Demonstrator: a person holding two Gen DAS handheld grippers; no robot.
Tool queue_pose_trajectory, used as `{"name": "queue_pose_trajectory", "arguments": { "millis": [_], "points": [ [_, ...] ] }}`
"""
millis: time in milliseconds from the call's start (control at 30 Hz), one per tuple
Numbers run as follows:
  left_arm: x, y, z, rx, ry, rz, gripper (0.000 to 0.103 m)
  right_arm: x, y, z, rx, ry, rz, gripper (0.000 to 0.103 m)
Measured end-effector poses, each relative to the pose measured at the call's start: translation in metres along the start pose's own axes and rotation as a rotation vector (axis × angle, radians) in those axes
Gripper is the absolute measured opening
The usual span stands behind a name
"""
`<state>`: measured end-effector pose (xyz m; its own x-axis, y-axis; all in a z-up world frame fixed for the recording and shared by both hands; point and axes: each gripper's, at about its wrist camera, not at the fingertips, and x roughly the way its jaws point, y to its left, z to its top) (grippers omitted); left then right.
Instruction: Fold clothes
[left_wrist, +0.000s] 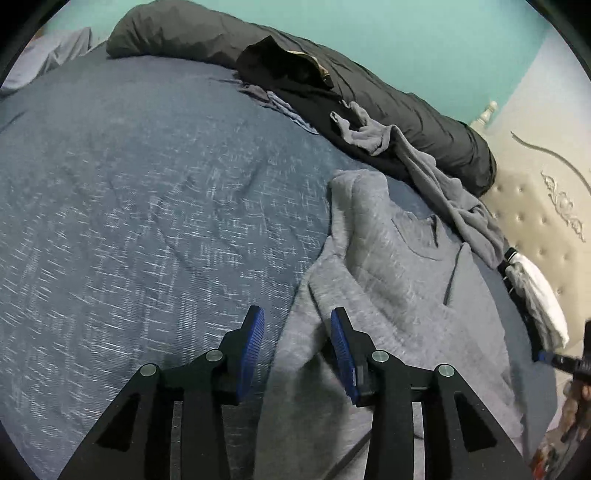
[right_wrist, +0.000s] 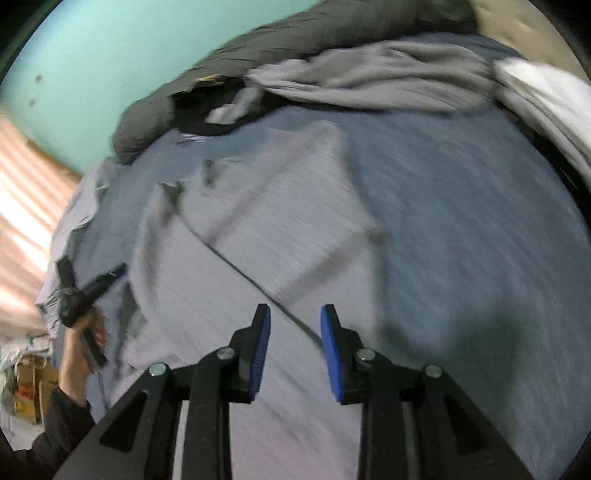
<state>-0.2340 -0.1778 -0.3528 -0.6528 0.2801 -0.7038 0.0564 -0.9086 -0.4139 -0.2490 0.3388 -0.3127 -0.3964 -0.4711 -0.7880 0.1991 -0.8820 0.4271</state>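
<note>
**Both grippers released over the grey sweatshirt**

Your left gripper (left_wrist: 297, 325) hangs with jaws apart above the grey sweatshirt (left_wrist: 402, 273) left edge; open blue bedspread (left_wrist: 129, 221) stretches leftward. Your right gripper (right_wrist: 295, 323), released, hovers above the sweatshirt; the clothes pile (left_wrist: 443, 177) lies beyond.

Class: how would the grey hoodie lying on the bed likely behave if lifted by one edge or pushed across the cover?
The grey hoodie already lies rumpled, so it would probably drape limply. Pushed, it would likely bunch up on the textured blue bedcover.
</note>
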Motion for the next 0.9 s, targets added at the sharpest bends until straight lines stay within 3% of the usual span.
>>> {"name": "queue_pose_trajectory", "arguments": {
  "millis": [100,333,600,667,767,900],
  "points": [
    [0.001,-0.004,0.000,0.003,-0.001,-0.013,0.041,0.033,0.039,0.035,-0.048,0.020,0.059,0.038],
    [0.025,-0.007,0.004,0.021,0.041,-0.026,0.041,0.121,0.133,0.109,-0.153,0.090,0.161,0.039],
    [0.038,0.002,0.010,0.004,0.059,-0.072,0.041,0.200,0.200,0.152,-0.232,0.157,0.209,0.039],
    [0.040,0.004,0.008,0.002,0.066,-0.077,0.041,0.221,0.210,0.160,-0.228,0.167,0.185,0.039],
    [0.039,0.004,0.006,0.021,0.059,-0.070,0.033,0.245,0.217,0.167,-0.215,0.196,0.169,0.039],
    [0.036,0.004,0.006,0.023,0.045,-0.081,0.013,0.264,0.227,0.170,-0.251,0.203,0.159,0.039]
  ]
}}
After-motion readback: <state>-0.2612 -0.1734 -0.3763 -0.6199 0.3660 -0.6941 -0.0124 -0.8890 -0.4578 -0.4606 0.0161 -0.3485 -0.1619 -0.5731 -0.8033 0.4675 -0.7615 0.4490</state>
